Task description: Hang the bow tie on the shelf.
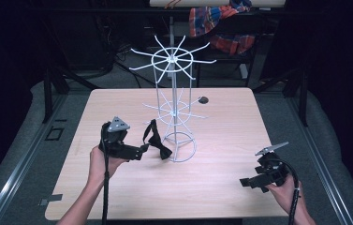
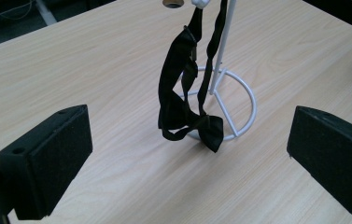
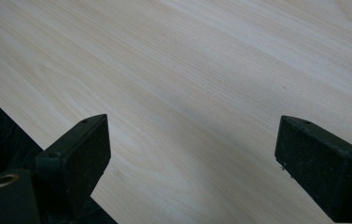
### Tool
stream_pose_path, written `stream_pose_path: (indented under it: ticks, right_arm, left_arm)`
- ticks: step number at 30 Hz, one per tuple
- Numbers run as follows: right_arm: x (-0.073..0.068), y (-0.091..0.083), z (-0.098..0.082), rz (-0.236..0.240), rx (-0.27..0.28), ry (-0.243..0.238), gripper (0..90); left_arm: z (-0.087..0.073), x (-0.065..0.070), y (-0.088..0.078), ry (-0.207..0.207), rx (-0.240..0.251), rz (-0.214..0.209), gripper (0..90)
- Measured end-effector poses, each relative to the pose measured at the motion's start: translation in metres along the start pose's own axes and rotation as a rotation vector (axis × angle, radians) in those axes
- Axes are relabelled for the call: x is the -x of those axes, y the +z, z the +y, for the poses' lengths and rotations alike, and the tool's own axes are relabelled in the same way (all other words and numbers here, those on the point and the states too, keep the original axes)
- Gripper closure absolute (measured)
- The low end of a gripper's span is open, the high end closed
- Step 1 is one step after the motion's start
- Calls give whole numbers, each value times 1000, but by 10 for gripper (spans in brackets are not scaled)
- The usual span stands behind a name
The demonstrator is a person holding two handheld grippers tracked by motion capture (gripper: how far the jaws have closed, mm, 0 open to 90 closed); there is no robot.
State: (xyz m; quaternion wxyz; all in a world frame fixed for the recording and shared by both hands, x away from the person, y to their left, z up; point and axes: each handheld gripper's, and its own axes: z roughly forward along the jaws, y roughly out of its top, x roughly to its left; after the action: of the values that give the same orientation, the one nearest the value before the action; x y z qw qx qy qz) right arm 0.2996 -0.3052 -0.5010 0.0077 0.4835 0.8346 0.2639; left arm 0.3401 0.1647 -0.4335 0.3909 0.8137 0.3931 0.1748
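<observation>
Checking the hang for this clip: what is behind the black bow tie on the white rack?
Behind the black bow tie, hanging from a lower hook, stand the white wire rack's pole and ring base on the table. The tie hides part of that ring.

Black bow tie [image 2: 185, 109] hanging by strap from white wire rack [image 2: 232, 93], above wooden surface [image 2: 94, 60]; jaws spread wide, nothing between.

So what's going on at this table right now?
A person holds a gripper in each hand. A black bow tie hangs by its strap from a lower arm of the white wire rack. The left gripper sits just in front of it, jaws wide open and empty. The right gripper waits open near the table's right edge.
</observation>
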Motion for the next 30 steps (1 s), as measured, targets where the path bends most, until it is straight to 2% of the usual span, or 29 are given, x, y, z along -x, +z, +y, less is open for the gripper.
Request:
stream_pose_path:
  ticks: [16, 22, 24, 25, 30]
  right_arm:
    - [-1, 0, -1, -5, -6, 10, 100]
    - [-2, 0, -1, -5, -14, 4, 100]
    - [-1, 1, -1, -5, -15, 5, 99]
    - [-2, 2, -2, -6, 3, 18, 99]
    - [-2, 1, -2, -4, -15, 8, 99]
  left_arm:
    - [-17, -7, -9, -3, -51, 30, 3]
    - [-25, -12, -16, -3, -69, 56, 3]
    - [-31, -15, -19, -14, -82, 66, 3]
    - [-33, -16, -20, -17, -87, 70, 3]
    - [-44, -23, -25, -32, -115, 96, 3]
